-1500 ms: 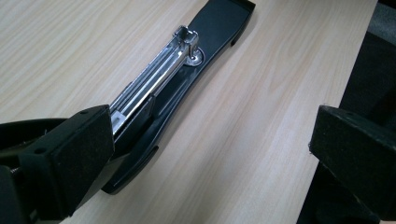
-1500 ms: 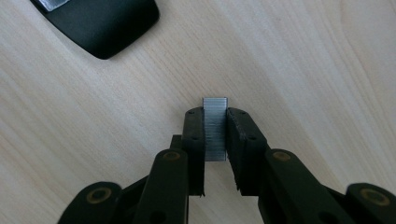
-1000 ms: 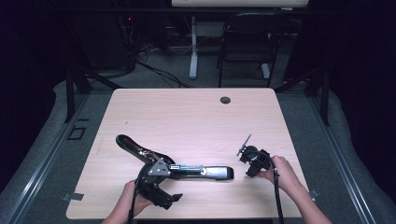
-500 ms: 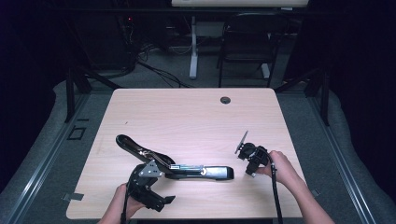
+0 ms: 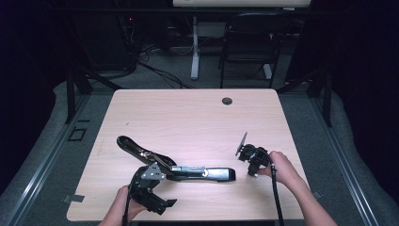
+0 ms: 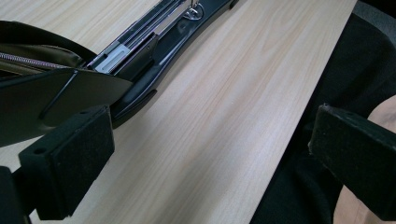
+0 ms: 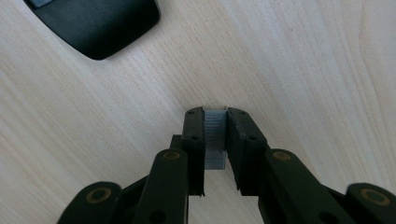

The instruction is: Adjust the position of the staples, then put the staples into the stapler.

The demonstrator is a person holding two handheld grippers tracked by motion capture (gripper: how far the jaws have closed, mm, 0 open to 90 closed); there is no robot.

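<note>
Since the earlier frame the left gripper [image 5: 155,200] had slid back toward the table's near edge, at about 7 o'clock of the tabletop, while the right gripper [image 5: 248,155] had barely shifted and its jaws had just been closing on a small strip of staples [image 7: 215,137]. In the right gripper view the pads pressed both sides of that grey ribbed strip, which stood upright between them just over the wooden table [image 7: 303,70]; whether its lower end touched the wood I could not tell. The long-reach stapler [image 5: 188,170] lay opened on the table at about 6 o'clock, its black arm swung up and away toward 9 o'clock, its rounded end showing at 11 o'clock in the right gripper view. In the left gripper view the left gripper's jaws stood wide apart and gripped nothing, one pad [image 6: 70,163] just beside the stapler's raised arm (possibly brushing it, the angle is poor) and the other hanging past the table's edge. The right gripper sat at about 4 o'clock on the tabletop, near the stapler's head but apart from it.
</note>
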